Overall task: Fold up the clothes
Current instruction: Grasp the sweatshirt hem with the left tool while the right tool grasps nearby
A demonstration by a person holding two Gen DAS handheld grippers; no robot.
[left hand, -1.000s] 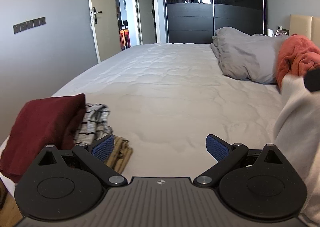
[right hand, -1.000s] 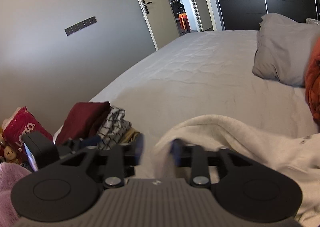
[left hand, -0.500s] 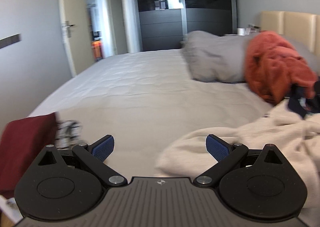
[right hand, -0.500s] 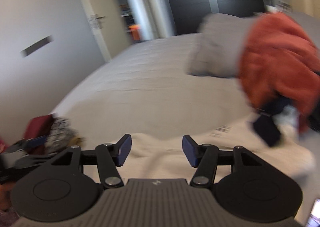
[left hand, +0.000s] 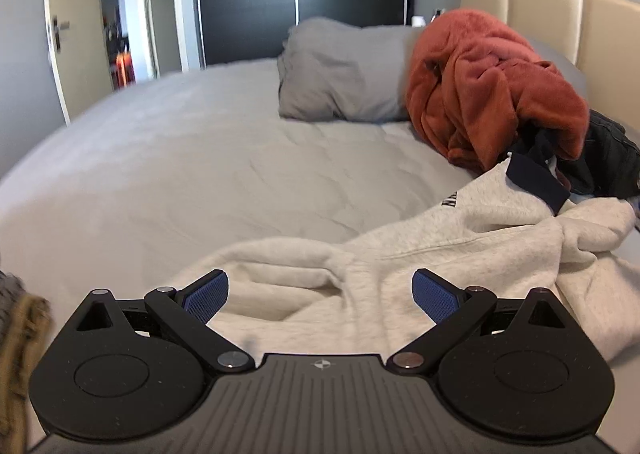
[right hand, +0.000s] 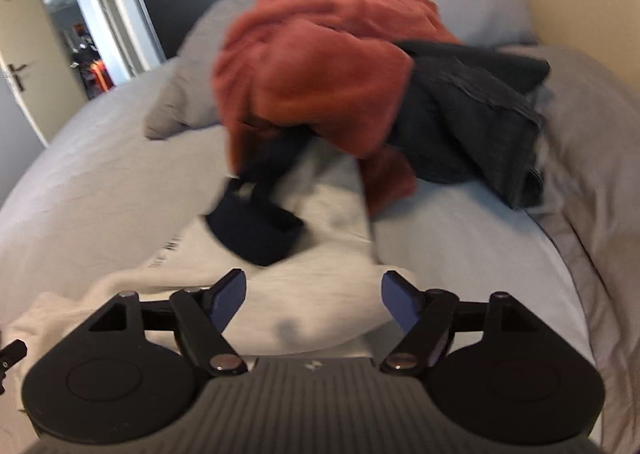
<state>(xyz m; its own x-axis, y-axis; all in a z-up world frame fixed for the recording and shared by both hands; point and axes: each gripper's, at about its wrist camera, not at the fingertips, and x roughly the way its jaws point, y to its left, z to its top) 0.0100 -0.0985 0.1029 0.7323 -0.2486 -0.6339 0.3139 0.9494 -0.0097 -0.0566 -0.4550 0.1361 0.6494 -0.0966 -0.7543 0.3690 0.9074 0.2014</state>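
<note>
A cream sweatshirt [left hand: 460, 238] with navy cuffs lies crumpled on the bed's near right part. My left gripper [left hand: 320, 294] hovers open over its near folds, with nothing pressed between the pads. In the right wrist view the same sweatshirt [right hand: 304, 294] spreads under my right gripper [right hand: 314, 292], whose jaws are opening with only loose cloth below them. A navy cuff [right hand: 256, 230] lies just beyond its fingertips. Behind it are a rust-orange fleece [right hand: 320, 54] and a dark garment [right hand: 472, 122] piled against the pillows.
A grey pillow [left hand: 340, 74] and beige headboard [left hand: 560, 18] stand at the back. The bedsheet [left hand: 180, 174] stretches out to the left. A bit of tan folded cloth [left hand: 24, 334] shows at the left edge. A door and dark wardrobe lie beyond.
Both grippers swung right, away from the folded stack, toward the pile by the pillows. The right jaws let go of the cream sweatshirt and widened; the left stayed open.
</note>
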